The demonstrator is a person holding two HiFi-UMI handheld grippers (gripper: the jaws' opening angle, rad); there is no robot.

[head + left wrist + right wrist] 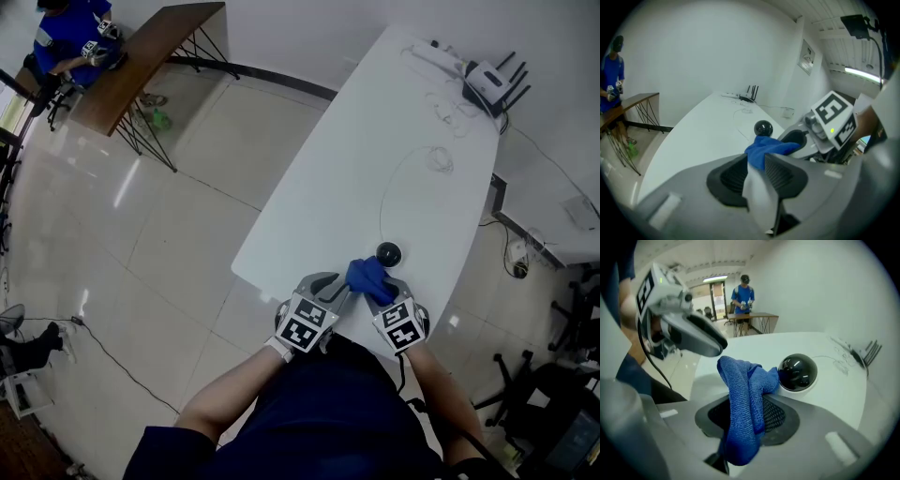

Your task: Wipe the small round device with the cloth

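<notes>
Cloth (743, 394), blue, bunched between the two grippers at lower centre of the head view, over the near end of the white table (375, 141). Right gripper (751, 403): jaws narrow, clamped on a thick fold of the cloth; the fold stands up past the tips and hangs down behind the pads. Left gripper (757, 161): jaws likewise narrow, an end of the same cloth caught between the tips. Small round device (388, 251), a glossy black dome, sits on the table just beyond the cloth. In the right gripper view the cloth's edge meets the dome's left side; touching or only in front, cannot tell. Thin cable (383, 192) curves up the table from the device. Router (487, 82) at upper right.
</notes>
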